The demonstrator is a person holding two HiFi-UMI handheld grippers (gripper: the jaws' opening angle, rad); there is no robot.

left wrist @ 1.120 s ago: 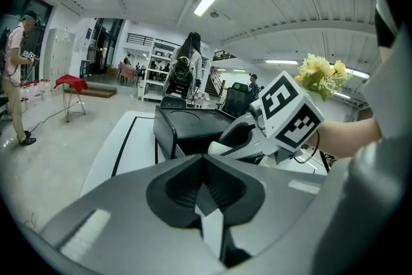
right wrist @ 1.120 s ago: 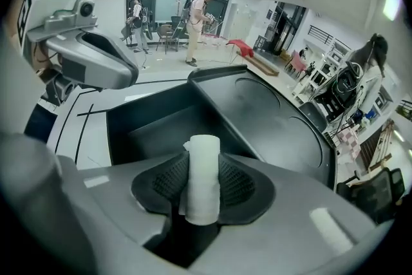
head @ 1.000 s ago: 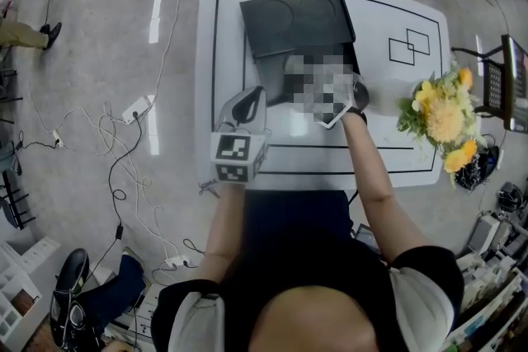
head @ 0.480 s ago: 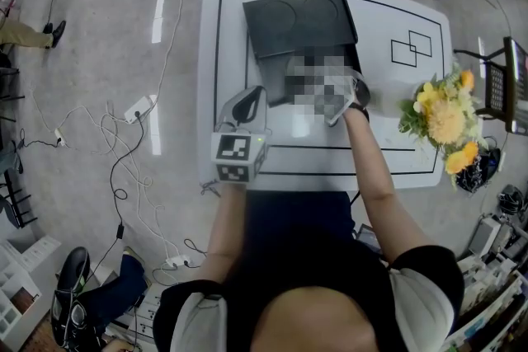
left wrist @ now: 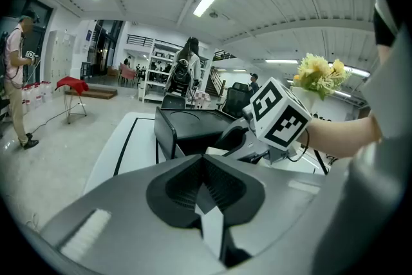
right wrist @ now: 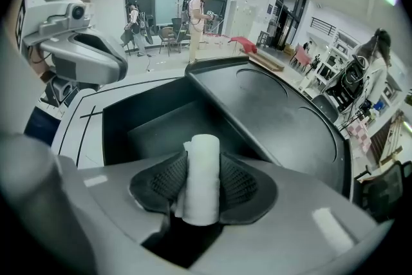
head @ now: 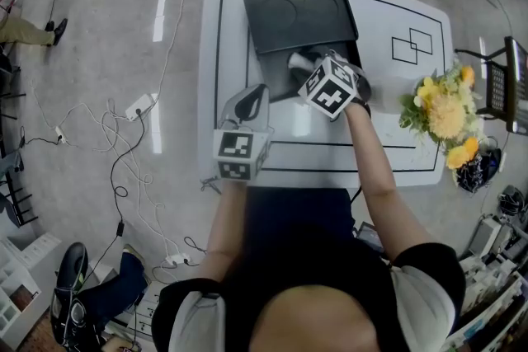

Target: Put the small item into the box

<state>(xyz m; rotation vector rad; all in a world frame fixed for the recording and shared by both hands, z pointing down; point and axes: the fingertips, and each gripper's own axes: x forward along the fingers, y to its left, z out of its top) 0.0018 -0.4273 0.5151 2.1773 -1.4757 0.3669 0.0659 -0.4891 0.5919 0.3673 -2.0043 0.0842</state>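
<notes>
Task item: a small white roll point(right wrist: 202, 161), standing between the jaws of the right gripper point(head: 299, 63), which points steeply down.
Right jaws: both pads touch the sides of the white roll; the jaws have just been opening, so the grip looks to be loosening.
Key relation: the roll's long axis runs along the jaws, its far end aimed at the open cavity of the black box point(right wrist: 116, 129) directly below and ahead. A release from here would likely drop it inside.
Box: on the white counter point(head: 388, 128), its lid point(head: 301, 19) swung back on the far side. The part of the interior on view holds nothing.
Left gripper point(left wrist: 205, 187): jaws together, nothing between them. It hangs over the counter's near edge, well apart from the box, so the right hand is the nearer one.
</notes>
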